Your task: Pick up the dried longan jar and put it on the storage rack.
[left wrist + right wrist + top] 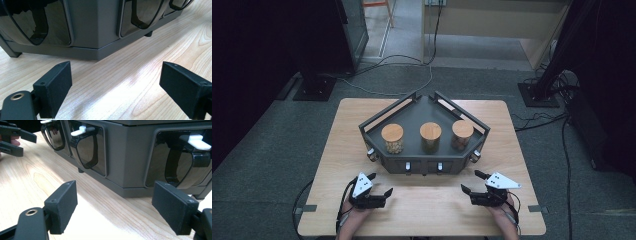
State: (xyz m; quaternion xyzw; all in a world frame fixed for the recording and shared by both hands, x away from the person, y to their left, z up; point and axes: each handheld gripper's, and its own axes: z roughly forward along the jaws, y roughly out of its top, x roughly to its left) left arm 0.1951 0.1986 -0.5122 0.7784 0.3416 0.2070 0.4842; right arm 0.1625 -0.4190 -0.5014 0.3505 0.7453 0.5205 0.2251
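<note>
Worktop (362, 210) carried grey rack (424, 165) mid-table, three cork-lidded jars (430, 137) on top; left gripper (377, 186) and right gripper (472, 183) sat just before it, jaws wide open, empty; advise level, centred approach.

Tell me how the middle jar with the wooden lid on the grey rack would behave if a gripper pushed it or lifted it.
The middle jar stands upright and taller than wide, so a push near its wooden lid would probably tip it rather than slide it. Its wall looks like clear glass: likely stiff, smooth and breakable. Neighbouring jars stand close, so a tipped jar might knock one. Both grippers are open and apart from the rack.
</note>
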